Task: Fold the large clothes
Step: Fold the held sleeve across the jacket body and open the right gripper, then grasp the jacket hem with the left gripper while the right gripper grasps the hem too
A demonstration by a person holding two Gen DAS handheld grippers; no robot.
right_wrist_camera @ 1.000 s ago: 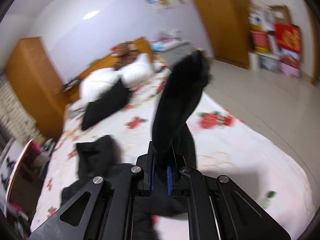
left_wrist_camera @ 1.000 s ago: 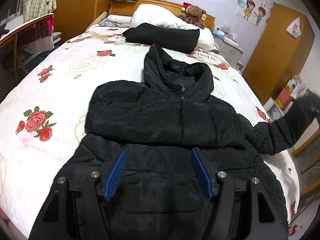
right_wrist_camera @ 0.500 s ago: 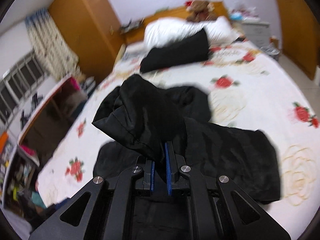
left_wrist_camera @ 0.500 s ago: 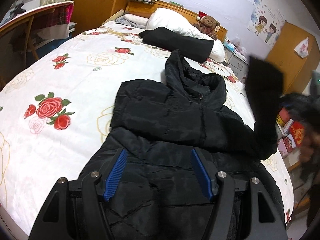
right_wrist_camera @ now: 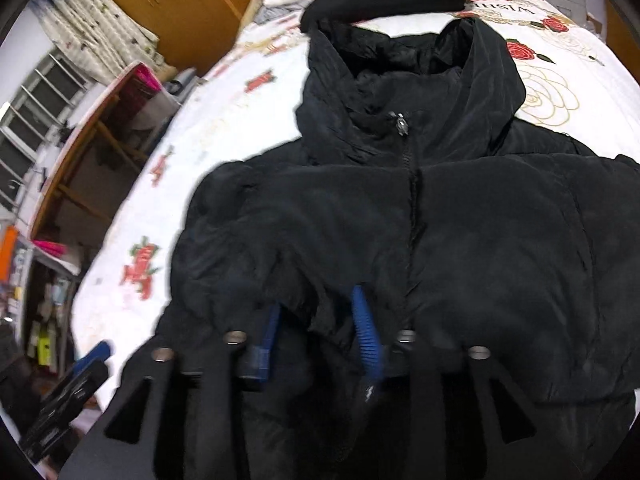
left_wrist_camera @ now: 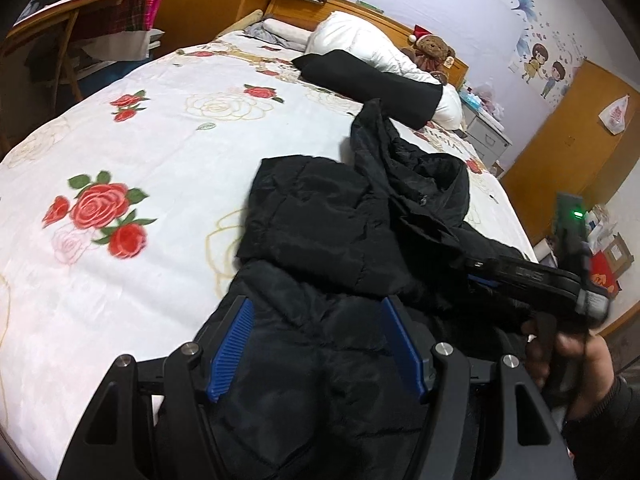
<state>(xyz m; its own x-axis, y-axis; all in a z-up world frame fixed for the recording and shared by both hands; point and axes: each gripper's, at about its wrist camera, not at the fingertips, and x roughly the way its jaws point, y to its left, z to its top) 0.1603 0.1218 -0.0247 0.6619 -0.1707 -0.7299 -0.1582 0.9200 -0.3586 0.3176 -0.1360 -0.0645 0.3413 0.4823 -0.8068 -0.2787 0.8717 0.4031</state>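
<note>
Fingers first, left side: left gripper (left_wrist_camera: pixel 316 348) hangs over the lower body of the black jacket (left_wrist_camera: pixel 340 232), blue pads (left_wrist_camera: pixel 230 350) spread wide, nothing pinched; cloth lies under the gap, no pad pressing it.

Jacket: flat on the flowered bedsheet (left_wrist_camera: pixel 160 152), zip closed, hood (right_wrist_camera: pixel 404 76) toward the pillows. One sleeve lies folded across the chest in the left wrist view. Second black garment (left_wrist_camera: pixel 368 84) rests against the white pillow (left_wrist_camera: pixel 360 40), apart from the work.

Right side: right gripper (right_wrist_camera: pixel 318 326) low over the chest, just beside the zip (right_wrist_camera: pixel 408 184). Its jaws have just been opening; pads now part-way apart. A cuff or fold of sleeve (right_wrist_camera: pixel 304 304) sits between them, draping loose, and I see neither pad clamping it. Picture is blurred, so contact with the left pad is uncertain. From the left wrist view the same tool (left_wrist_camera: pixel 528 272) shows at the right edge, a hand (left_wrist_camera: pixel 568 356) on its handle.

Step, as I judge it: second sleeve laid across the chest and being let go; sleeves-in stage close to done.

Next move calls for: right tool backing clear without dragging the cuff off, then both tools taking the hem, one each side, to bring it up toward the collar. Puffy cloth, likely to spring back; fold may need pressing flat.
</note>
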